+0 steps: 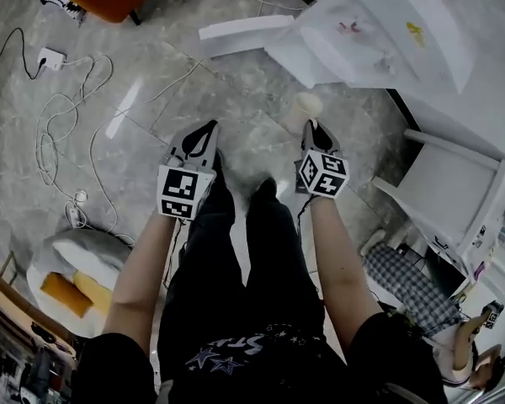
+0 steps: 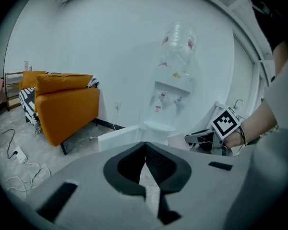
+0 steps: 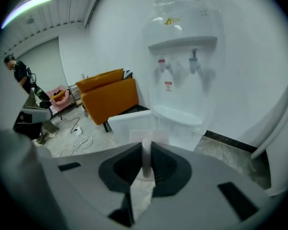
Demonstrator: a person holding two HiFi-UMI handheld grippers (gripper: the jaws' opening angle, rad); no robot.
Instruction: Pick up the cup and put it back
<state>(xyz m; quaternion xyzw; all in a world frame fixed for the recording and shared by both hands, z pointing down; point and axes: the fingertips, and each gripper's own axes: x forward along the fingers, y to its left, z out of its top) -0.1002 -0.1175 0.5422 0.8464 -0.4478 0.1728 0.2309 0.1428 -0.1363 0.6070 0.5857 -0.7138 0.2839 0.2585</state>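
The main risk is the hold itself. The right gripper (image 1: 310, 127) has the cup (image 1: 305, 108) only by its thin wall, so the cup hangs from one side of its rim. I judge that a quick swing or a bump could pivot it in the grip or let it slip to the floor (image 1: 151, 91), and too hard a squeeze would crease the wall. Whether it holds any liquid cannot be told; if it does, a tilt would spill it.

If it goes back on the dispenser (image 3: 182, 56), the tray (image 3: 177, 116) looks shallow. A cup set near the tray's edge, or released while leaning, could topple off. Loose cables (image 1: 59, 141) on the floor to the left could catch a foot.

In the right gripper view the fingers (image 3: 165, 166) are pinching the cup (image 3: 158, 137). Its wall stands upright in the narrow gap, one finger to each side, and the rest of the cup shows just beyond the tips. The cup is in the air before the dispenser, apart from the tray and clear of any counter.

The left gripper (image 2: 145, 146) has its fingers (image 2: 158, 162) pressed together on nothing, well apart from the cup
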